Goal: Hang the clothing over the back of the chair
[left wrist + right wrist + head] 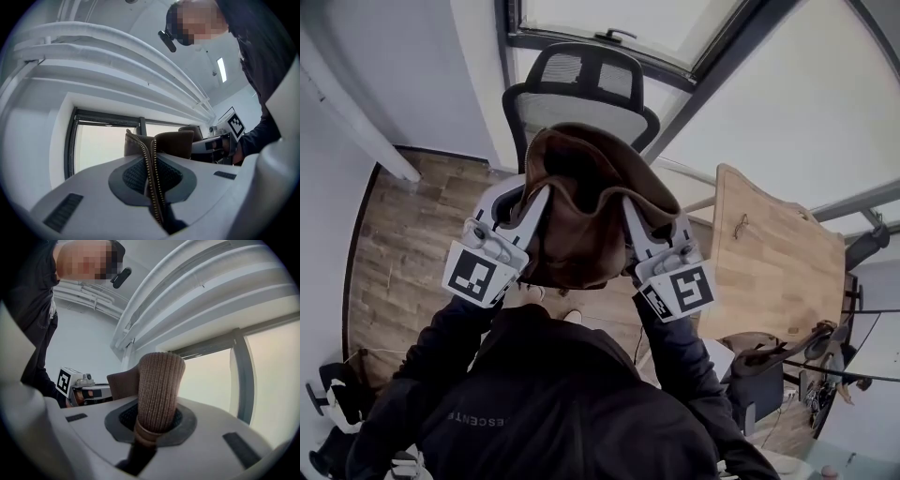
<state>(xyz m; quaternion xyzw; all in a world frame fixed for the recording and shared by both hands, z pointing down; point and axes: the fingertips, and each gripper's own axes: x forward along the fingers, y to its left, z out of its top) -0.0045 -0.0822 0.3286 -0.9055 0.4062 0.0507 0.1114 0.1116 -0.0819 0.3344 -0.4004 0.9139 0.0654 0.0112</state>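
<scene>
At 9 o'clock of the bundle in the head view, the white left gripper (525, 199), marker cube on its body, is clamped tight on the brass-toothed zipper edge (151, 161) of the brown, soft, leather-look jacket (581, 220). The teeth run straight down between its pads. The jacket hangs bunched at the centre, slung between both tools, just short of the black office chair (579, 103) with a pale mesh back, which stands at 12 o'clock. At 3 o'clock of the garment, the white right gripper (645, 214) is closed on a tan ribbed knit band (159, 385) that stands up between its pads. I cannot tell whether this is a cuff or a hem.

Judging from its folds, the jacket is limp yet fairly heavy for clothing. It will likely sag in the middle and slide toward whichever side carries more weight. The zipper edge looks stiff and gives a firm bite. The knit band is thick and stretchy and could creep out under load. Holds near the collar or shoulders, well apart, seem best, so the body drapes evenly over the chair's top edge.
</scene>
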